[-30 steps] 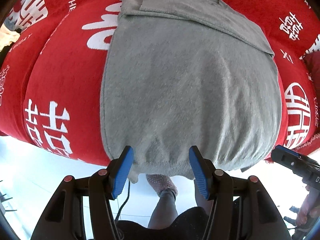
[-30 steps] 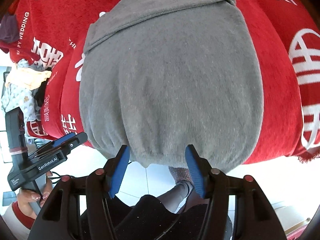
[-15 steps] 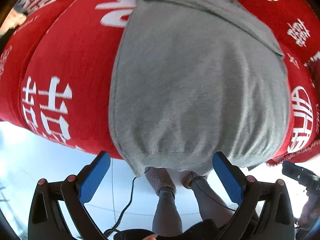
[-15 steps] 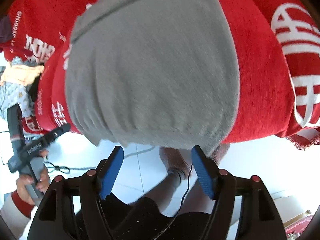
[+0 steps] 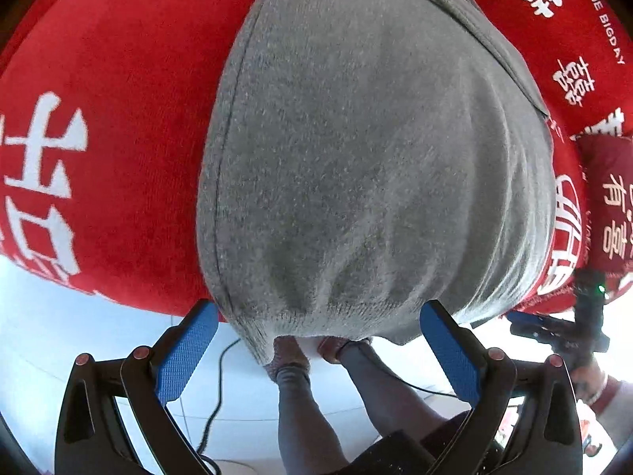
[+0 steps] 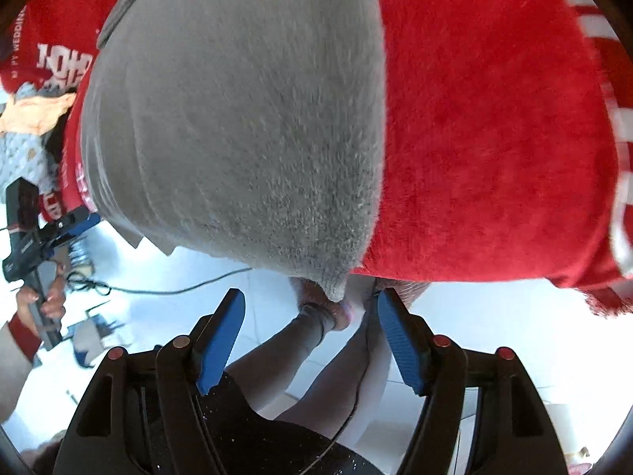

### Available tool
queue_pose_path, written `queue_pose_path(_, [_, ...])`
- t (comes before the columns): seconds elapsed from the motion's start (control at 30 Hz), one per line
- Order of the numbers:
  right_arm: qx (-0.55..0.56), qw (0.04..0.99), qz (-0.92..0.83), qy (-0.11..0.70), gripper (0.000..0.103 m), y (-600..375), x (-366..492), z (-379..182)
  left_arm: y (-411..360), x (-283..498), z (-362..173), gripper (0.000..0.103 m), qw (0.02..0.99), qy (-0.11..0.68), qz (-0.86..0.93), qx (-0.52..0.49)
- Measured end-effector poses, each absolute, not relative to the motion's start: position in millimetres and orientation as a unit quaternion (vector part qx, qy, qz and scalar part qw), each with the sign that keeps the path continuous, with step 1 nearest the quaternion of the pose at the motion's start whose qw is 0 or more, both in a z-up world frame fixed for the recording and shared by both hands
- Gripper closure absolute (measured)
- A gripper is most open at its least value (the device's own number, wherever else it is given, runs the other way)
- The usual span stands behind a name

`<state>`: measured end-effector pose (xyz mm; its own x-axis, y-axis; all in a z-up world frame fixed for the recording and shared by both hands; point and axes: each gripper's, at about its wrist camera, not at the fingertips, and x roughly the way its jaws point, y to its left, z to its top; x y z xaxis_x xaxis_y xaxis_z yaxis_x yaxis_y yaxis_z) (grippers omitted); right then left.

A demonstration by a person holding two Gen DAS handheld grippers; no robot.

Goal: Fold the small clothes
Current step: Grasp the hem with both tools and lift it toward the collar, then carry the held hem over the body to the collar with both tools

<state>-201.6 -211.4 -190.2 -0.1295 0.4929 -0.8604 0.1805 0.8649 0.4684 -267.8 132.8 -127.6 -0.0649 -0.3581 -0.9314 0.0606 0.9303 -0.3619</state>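
Observation:
A grey knitted garment lies flat on a red cloth with white characters; its ribbed hem hangs over the near table edge. My left gripper is open wide, its blue pads either side of the hem's left part, not touching. In the right wrist view the garment fills the left half, its right hem corner pointing down. My right gripper is open and empty, just below that corner.
The red cloth covers the table. A pile of other clothes lies at the far left. The left gripper shows in the right wrist view. The person's legs and a floor cable are below the table edge.
Both grippers opened wider and drew closer to the hem. The left one shifted toward the hem's left part, the right one toward the right hem corner.

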Motion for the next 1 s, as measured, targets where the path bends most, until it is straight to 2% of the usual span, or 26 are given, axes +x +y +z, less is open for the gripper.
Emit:
queue_pose_path(0.3, [0.224,0.616,0.193,0.730,0.029,-203.9,-200.8,-205.6,137.8,-267.5,-136.5,0.001,0.671,0.708,-0.193,-0.111])
queue_pose_path(0.4, [0.256,0.630,0.215,0.701,0.029,-206.6,-197.1,-198.1,132.8,-270.2,-131.8,0.001,0.672,0.700,-0.214,-0.116])
queue_pose_path(0.7, [0.291,0.618,0.228,0.694,0.031,-204.8,-200.6,-204.8,119.7,-274.0,-142.3,0.001,0.665,0.710,-0.209,-0.099])
queue_pose_path(0.83, [0.312,0.618,0.218,0.688,0.034,-201.1,-200.2,-200.2,120.7,-277.7,-143.0,0.012,0.666,0.713,-0.195,-0.101])
queue_pose_path(0.87, [0.317,0.614,0.209,0.692,0.042,-200.8,-199.9,-202.1,123.3,-277.9,-142.7,0.019,0.667,0.713,-0.191,-0.102])
queue_pose_path(0.9, [0.325,0.610,0.199,0.694,0.054,-202.4,-200.5,-204.9,125.8,-278.5,-142.8,0.023,0.667,0.714,-0.185,-0.103])
queue_pose_path(0.93, [0.340,0.604,0.180,0.698,0.060,-206.5,-201.0,-208.4,129.1,-279.2,-143.0,0.033,0.668,0.715,-0.178,-0.103])
queue_pose_path(0.97, [0.352,0.600,0.166,0.699,0.073,-209.6,-201.7,-210.9,131.9,-279.4,-143.7,0.046,0.668,0.717,-0.174,-0.101])
queue_pose_path(1.0, [0.364,0.595,0.150,0.700,0.087,-213.7,-204.4,-213.1,134.9,-280.0,-145.5,0.054,0.665,0.721,-0.170,-0.098])
